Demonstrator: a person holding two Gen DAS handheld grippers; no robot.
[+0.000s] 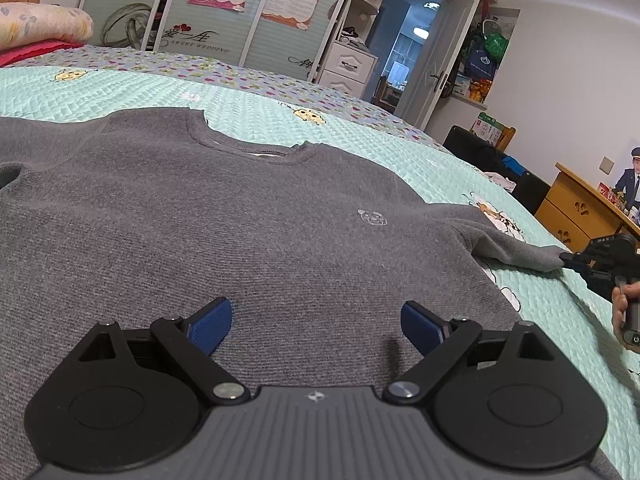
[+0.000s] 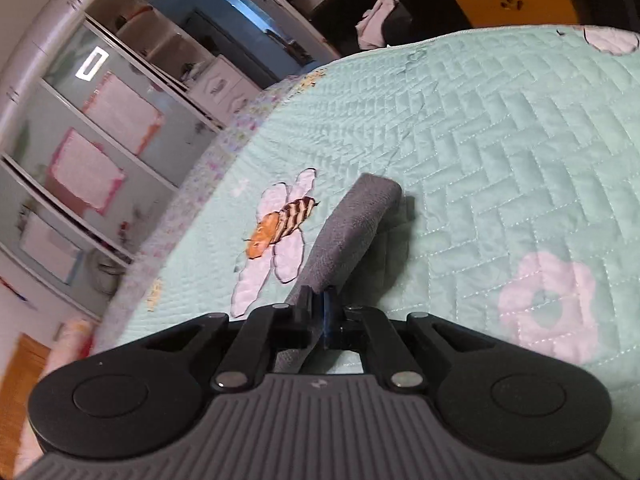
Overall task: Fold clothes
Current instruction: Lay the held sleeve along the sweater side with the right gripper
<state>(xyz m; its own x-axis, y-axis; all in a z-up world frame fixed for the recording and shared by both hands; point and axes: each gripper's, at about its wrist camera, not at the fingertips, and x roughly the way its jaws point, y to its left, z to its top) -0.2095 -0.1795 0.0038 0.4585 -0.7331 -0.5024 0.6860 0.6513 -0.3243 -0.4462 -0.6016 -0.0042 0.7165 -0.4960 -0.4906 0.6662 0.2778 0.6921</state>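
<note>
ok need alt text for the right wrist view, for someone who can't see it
The right gripper is shut on the end of a grey sweater sleeve, which stretches away over a mint-green quilted bedspread. A stitched bee on a pale flower lies just left of the sleeve, with blurred wardrobe doors beyond the bed.

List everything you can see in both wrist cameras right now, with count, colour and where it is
sweater: one, grey, spread flat on the bed, neckline away from the left camera
sleeve: one, grey, stretched out over the quilt, its end pinched in the right gripper
quilt: one, mint green with bee and flower patches, covering the bed
pillow: one, floral pink, far left corner of the bed
wardrobe: one, pale sliding doors with posters, behind the bed
wooden cabinet: one, orange-brown, right of the bed
left gripper: black, blue pads, open above the sweater's lower part
right gripper: black, shut on the sleeve
hand: one, holding the right gripper's handle
</note>
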